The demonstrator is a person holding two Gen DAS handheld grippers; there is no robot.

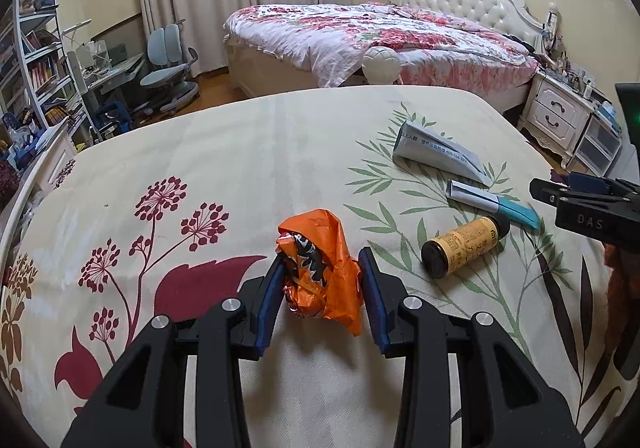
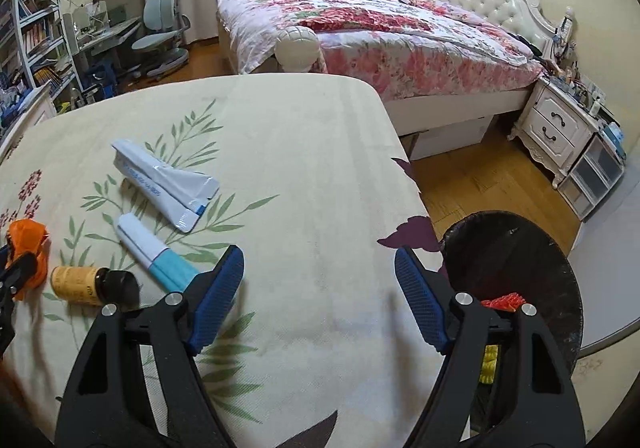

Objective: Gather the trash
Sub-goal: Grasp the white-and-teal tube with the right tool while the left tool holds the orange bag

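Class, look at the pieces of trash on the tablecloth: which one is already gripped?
The orange wrapper: the left hand-held gripper clamps it, while the bottle and two sachets lie free.

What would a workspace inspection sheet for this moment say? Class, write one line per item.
Surface: floral cloth over a table.
Job's things: orange wrapper; two sachets; bottle lying on its side; bin beside the table, scraps inside.
Clutter: nothing seen.
Grippers: left gripper shut on the wrapper; right gripper open, empty, above the cloth.
Cables: nothing seen.
Surroundings: bed, nightstand, desk chair, bookshelf.
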